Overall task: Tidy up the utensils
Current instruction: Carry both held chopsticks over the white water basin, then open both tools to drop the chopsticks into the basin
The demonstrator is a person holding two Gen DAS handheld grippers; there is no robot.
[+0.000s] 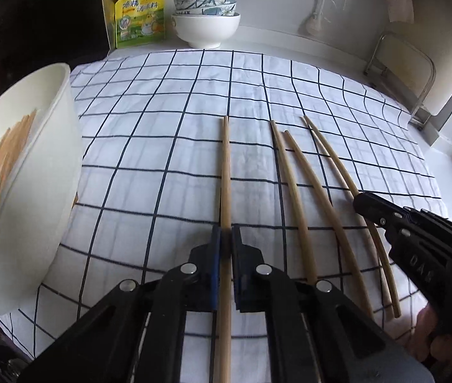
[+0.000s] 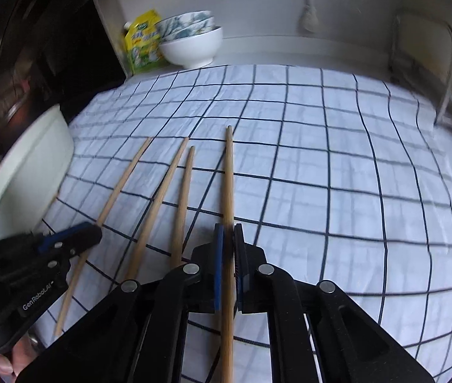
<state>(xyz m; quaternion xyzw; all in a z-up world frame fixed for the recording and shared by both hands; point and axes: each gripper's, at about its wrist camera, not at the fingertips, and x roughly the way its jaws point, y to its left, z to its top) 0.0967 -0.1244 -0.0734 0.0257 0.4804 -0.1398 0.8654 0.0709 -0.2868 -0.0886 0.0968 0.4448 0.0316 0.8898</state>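
Four wooden chopsticks lie side by side on a checked cloth [image 1: 162, 95]. My left gripper [image 1: 226, 233] is shut on the leftmost chopstick [image 1: 225, 166], near its close end. In the right wrist view, my right gripper [image 2: 228, 231] is shut on the rightmost chopstick [image 2: 229, 175]. Between them lie two loose chopsticks [image 2: 166, 191] [image 2: 183, 207]. Each gripper shows in the other's view: the right gripper [image 1: 361, 202] at the right edge, the left gripper [image 2: 93, 231] at the lower left. A white container [image 1: 50, 159] at the left holds several chopsticks [image 1: 5, 153].
Stacked bowls [image 1: 206, 28] and a yellow pouch [image 1: 139, 16] stand at the back of the table against the wall. A folding chair [image 1: 401, 73] is beyond the cloth's right edge. A hand [image 1: 433, 328] holds the right gripper at the lower right.
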